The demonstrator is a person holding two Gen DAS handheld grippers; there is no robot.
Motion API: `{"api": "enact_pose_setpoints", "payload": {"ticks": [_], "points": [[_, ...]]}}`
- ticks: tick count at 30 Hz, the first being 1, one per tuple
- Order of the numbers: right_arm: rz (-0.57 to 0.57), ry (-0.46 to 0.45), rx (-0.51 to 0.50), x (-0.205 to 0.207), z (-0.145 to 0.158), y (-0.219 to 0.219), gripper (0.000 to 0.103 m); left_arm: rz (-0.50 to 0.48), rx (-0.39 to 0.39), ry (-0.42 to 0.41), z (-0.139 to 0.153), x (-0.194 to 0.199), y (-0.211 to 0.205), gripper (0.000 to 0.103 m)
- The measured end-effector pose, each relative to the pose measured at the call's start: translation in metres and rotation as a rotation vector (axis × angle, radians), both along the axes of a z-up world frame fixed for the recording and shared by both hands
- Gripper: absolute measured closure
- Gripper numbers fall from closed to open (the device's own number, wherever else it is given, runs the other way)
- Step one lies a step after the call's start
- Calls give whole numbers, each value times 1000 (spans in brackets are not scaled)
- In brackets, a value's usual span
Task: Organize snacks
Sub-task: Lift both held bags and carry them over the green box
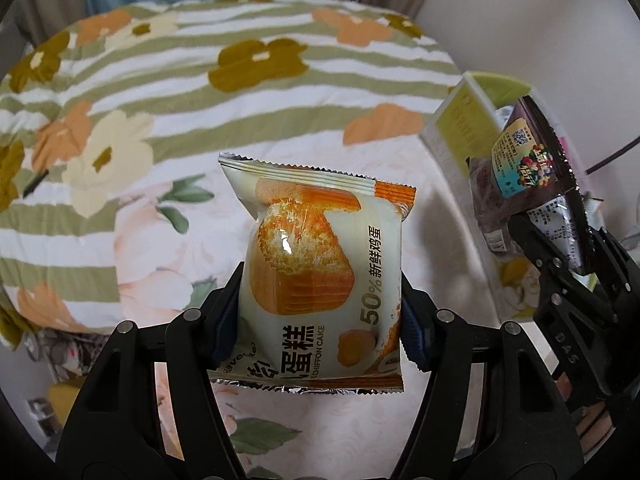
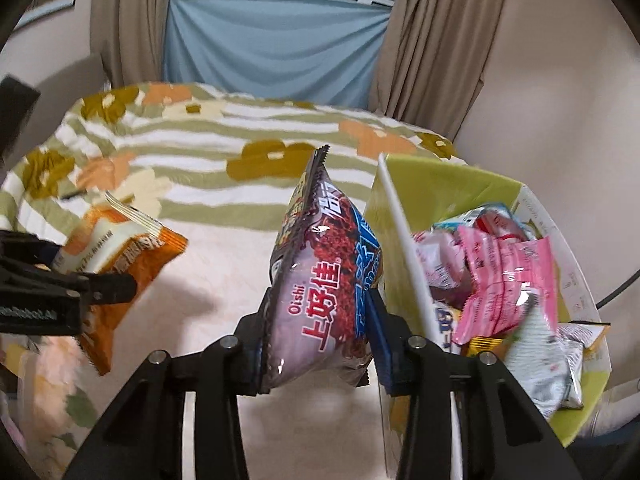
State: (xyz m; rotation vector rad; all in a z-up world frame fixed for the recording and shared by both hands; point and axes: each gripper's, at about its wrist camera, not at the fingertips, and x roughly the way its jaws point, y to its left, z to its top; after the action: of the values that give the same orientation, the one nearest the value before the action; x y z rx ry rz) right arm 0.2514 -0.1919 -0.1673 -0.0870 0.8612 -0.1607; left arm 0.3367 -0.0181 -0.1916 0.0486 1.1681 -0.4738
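My left gripper (image 1: 320, 300) is shut on a white and orange chiffon cake packet (image 1: 320, 264) and holds it upright above the bed. It also shows in the right wrist view (image 2: 120, 264), far left. My right gripper (image 2: 318, 332) is shut on a dark purple Oishi snack bag (image 2: 320, 284), held just left of the green box (image 2: 436, 188). The same bag (image 1: 524, 176) and gripper show at the right of the left wrist view. The box holds several snack packets, with a pink packet (image 2: 504, 280) on top.
A bed with a green-striped flowered quilt (image 1: 240, 92) and a pale floral sheet (image 2: 208, 256) lies under both grippers. Beige curtains (image 2: 432, 56) and a blue cloth (image 2: 272, 48) hang behind. A wall stands right of the box. A black cable (image 2: 620, 288) runs at far right.
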Motion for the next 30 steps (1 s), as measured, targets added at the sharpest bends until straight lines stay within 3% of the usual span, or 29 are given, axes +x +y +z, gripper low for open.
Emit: {"api": "enact_pose_setpoints", "payload": {"ticks": [7, 15, 20, 27, 30], "points": [[-32, -77, 97, -28, 58, -16, 65, -51, -32, -81, 52, -8, -28, 40], [-29, -146, 133, -56, 104, -73, 65, -73, -121, -143, 103, -20, -109, 40], [-26, -170, 119, -68, 121, -124, 65, -75, -132, -147, 109, -19, -175, 40], [-29, -169, 116, -70, 117, -186, 65, -54, -132, -135, 96, -1, -254, 40], [-33, -152, 110, -66, 110, -206, 65, -27, -106, -136, 88, 6, -274, 22]]}}
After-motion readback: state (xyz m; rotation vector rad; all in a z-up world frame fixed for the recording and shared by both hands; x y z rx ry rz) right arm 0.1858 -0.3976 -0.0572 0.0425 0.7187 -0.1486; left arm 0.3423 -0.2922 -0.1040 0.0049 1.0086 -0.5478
